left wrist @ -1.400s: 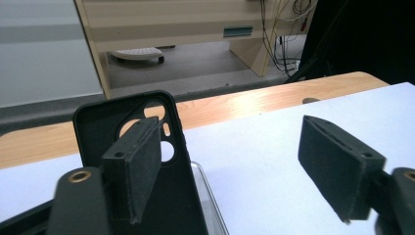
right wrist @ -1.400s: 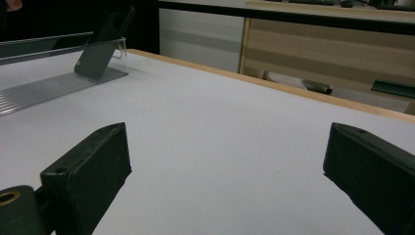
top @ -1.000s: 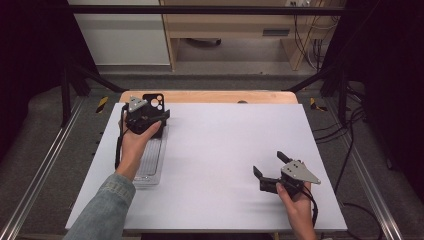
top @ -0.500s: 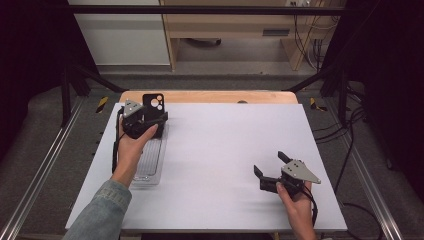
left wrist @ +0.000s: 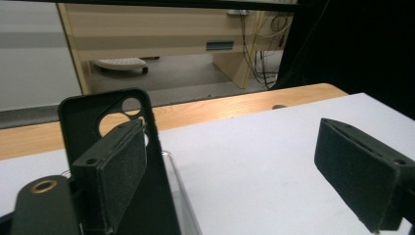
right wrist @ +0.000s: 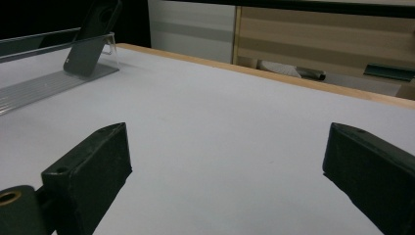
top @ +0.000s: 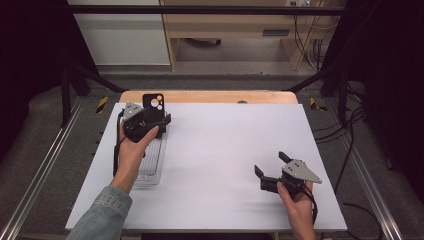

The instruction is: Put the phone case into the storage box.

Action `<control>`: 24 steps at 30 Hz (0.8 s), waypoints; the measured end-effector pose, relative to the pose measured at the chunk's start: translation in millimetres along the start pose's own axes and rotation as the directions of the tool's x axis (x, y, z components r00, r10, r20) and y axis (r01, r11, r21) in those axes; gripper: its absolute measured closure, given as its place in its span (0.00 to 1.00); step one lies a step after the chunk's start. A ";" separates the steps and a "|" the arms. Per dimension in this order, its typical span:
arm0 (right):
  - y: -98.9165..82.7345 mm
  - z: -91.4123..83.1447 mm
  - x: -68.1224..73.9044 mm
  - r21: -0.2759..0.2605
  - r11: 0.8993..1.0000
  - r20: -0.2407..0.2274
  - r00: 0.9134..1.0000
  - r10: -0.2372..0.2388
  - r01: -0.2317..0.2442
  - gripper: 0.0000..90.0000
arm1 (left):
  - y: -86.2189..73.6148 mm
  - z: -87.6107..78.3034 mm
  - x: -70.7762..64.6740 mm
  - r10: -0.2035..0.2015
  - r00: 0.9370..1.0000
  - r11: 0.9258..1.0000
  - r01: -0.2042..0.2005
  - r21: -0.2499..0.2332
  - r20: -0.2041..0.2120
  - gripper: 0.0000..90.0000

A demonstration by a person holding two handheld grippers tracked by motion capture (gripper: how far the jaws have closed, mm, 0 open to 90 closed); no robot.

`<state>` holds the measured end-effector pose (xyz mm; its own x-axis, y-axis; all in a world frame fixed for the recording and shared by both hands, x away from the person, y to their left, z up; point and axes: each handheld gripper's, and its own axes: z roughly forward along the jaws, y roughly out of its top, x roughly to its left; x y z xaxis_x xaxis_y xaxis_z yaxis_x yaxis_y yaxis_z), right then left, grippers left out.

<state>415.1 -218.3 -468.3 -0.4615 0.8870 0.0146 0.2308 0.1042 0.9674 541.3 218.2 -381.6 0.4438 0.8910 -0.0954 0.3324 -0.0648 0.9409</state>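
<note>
Phone case is propped upright at the far end of the clear tray. My left gripper sits wide apart right beside it, so closing on it looks next; right gripper waits spread too.

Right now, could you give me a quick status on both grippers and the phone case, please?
Left gripper open beside black phone case. Case stands tilted at far end of clear tray. Right gripper open, empty, over white table. Nothing in the way.
</note>
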 end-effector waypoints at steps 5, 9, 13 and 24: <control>0.4 -0.1 -0.9 0.011 1.000 0.001 1.000 0.004 -0.004 0.04 | 2.2 -3.1 -8.0 0.006 1.000 1.000 -0.006 -0.016 0.019 0.11; 0.7 0.2 -0.6 0.017 1.000 -0.004 1.000 0.006 -0.006 0.04 | 2.8 -4.3 -14.5 0.032 0.999 0.999 -0.031 -0.018 0.033 0.10; 0.6 -0.5 -1.8 0.017 1.000 0.000 1.000 0.010 -0.010 0.04 | 3.6 -5.7 -21.9 0.048 0.998 0.998 -0.046 -0.030 0.039 0.08; 1.9 -2.5 -3.6 0.025 1.000 -0.009 1.000 0.010 -0.009 0.04 | 4.9 -7.7 -49.2 0.094 0.991 0.995 -0.089 -0.053 0.091 0.08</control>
<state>415.1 -222.5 -465.9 -0.4673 0.8837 0.0263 0.2568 0.1072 0.9605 514.7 177.6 -369.8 0.5466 0.8366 -0.0357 0.2466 -0.1201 0.9617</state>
